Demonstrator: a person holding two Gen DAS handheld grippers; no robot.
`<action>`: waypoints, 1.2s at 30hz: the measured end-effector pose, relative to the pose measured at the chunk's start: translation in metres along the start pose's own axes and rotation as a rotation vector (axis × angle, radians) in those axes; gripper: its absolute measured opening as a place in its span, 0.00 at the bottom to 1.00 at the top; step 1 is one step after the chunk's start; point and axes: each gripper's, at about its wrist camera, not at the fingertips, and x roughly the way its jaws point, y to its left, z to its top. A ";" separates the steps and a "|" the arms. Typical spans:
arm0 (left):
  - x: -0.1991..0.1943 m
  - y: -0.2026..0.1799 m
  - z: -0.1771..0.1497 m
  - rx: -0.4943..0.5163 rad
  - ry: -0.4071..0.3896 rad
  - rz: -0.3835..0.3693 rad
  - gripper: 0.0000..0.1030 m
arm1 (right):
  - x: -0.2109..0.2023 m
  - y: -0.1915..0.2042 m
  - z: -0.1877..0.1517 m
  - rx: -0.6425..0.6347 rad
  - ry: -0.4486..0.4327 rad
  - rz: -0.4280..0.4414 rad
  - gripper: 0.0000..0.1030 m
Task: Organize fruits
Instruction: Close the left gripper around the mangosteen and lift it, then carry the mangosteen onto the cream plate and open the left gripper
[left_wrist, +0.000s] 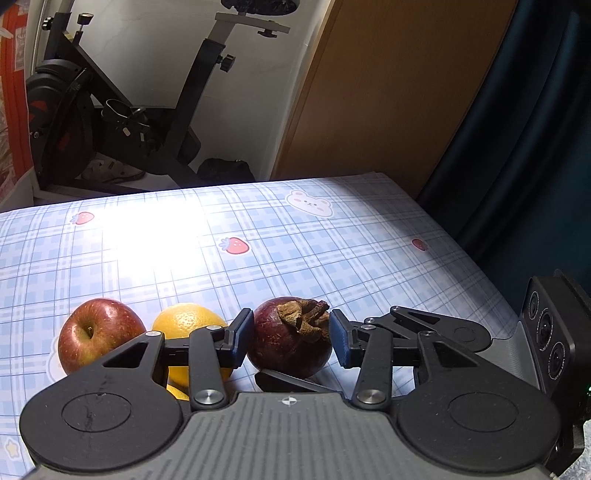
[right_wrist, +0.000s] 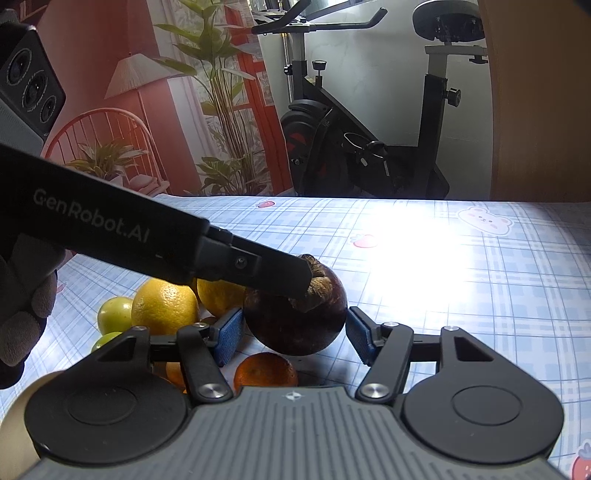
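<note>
A dark purple mangosteen (left_wrist: 280, 332) with a dried brown cap sits between the blue pads of my left gripper (left_wrist: 290, 339), which is shut on its sides. Seen from the right wrist, the same mangosteen (right_wrist: 295, 328) hangs a little above the cloth between the pads of my right gripper (right_wrist: 293, 332), which also press on it. One left finger (right_wrist: 273, 275) reaches in from the left and lies over the cap. A red apple (left_wrist: 99, 332) and a yellow citrus (left_wrist: 188, 321) rest left of the mangosteen.
Two yellow citrus fruits (right_wrist: 164, 306), green fruits (right_wrist: 114, 314) and a small orange (right_wrist: 266, 369) lie bunched on the blue plaid tablecloth (right_wrist: 480, 295). A gloved hand (right_wrist: 22, 314) holds the left tool. An exercise bike (left_wrist: 110, 110) stands beyond the table's far edge.
</note>
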 end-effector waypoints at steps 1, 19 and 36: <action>-0.003 0.000 0.000 -0.003 -0.001 -0.004 0.46 | -0.003 0.001 0.001 -0.004 0.001 -0.002 0.61; -0.107 -0.001 -0.041 -0.018 -0.026 -0.011 0.46 | -0.058 0.086 0.001 -0.072 0.009 0.039 0.61; -0.133 0.034 -0.109 -0.121 0.062 0.014 0.46 | -0.041 0.141 -0.055 -0.109 0.100 0.088 0.61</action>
